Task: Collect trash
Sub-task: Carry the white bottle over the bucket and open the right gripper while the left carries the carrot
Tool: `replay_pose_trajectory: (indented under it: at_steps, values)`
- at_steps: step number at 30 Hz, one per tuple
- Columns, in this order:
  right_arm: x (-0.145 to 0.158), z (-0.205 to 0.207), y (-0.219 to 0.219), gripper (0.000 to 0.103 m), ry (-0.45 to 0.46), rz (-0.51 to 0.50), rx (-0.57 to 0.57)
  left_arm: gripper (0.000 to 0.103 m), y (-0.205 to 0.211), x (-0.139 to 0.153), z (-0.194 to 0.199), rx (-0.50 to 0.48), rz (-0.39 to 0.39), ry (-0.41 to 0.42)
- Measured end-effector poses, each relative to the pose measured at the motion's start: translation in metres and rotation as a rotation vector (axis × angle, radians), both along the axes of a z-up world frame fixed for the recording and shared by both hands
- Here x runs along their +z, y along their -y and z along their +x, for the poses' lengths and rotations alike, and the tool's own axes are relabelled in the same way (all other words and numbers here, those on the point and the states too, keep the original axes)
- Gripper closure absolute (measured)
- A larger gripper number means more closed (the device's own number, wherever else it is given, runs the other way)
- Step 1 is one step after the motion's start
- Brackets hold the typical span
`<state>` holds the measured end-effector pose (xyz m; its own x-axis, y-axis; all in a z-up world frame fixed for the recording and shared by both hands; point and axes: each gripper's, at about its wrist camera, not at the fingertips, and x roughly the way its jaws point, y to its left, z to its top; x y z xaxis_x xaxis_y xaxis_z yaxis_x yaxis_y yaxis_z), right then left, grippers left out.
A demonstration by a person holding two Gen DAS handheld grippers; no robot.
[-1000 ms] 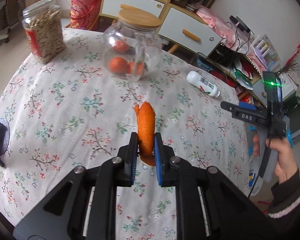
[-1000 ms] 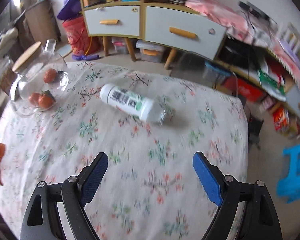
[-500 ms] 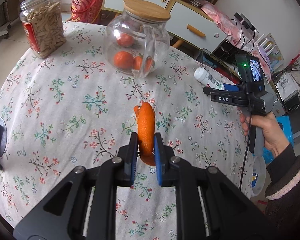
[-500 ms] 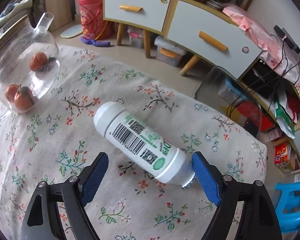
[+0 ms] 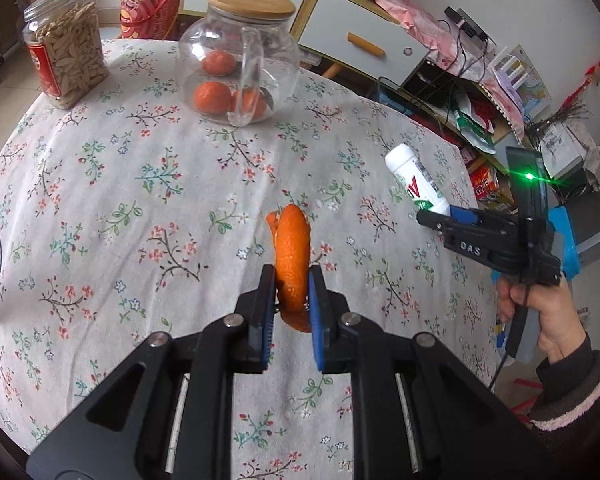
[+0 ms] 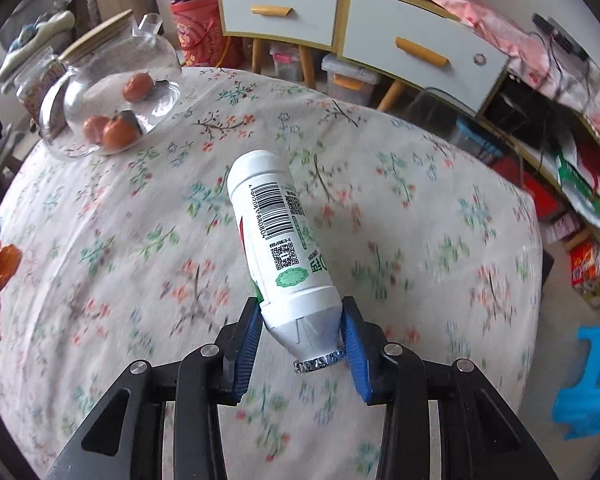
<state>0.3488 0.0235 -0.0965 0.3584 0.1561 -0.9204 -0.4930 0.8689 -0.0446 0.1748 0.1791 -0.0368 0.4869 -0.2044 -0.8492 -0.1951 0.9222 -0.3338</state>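
A round table under a white cloth printed with small flowers fills both views. The left gripper is clamped on a strip of orange peel, which stands up between its blue pads above the cloth near the table's middle. The right gripper has just been closing and now pinches the foil-topped neck of a white bottle; the bottle's base points away from the camera, over the cloth toward the table's far right edge. In the left view the same bottle sticks out of the right gripper, held by a hand in a dark sleeve beyond the right edge.

Near the far edge stands a glass jug with a wooden lid, holding several oranges. At the far left edge is a clear jar of pale seeds. Behind the table runs a cabinet with white drawers and wooden handles, a red bucket to its left, cluttered shelves to its right, and a blue stool on the floor.
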Motion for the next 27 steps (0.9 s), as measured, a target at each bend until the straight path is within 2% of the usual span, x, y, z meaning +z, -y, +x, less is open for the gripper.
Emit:
replay_pose_trajectory:
  at_steps: [7, 12, 16, 22, 27]
  values:
    - [0.022, -0.063, 0.037, 0.063, -0.026, 0.006, -0.048, 0.086, 0.021, 0.008, -0.017, -0.040, -0.015, 0.020]
    - [0.038, -0.101, 0.060, 0.063, -0.011, -0.022, -0.057, 0.086, 0.042, 0.020, -0.027, -0.080, -0.008, 0.055]
    - [0.051, -0.129, 0.087, 0.063, -0.010, -0.029, -0.106, 0.086, 0.058, 0.024, -0.033, -0.111, -0.006, 0.070]
    - [0.070, -0.157, 0.142, 0.063, -0.008, 0.001, -0.221, 0.086, 0.083, 0.023, -0.033, -0.150, 0.016, 0.078]
    - [0.071, -0.172, 0.204, 0.063, -0.022, 0.046, -0.368, 0.086, 0.108, 0.015, -0.029, -0.188, 0.017, 0.055]
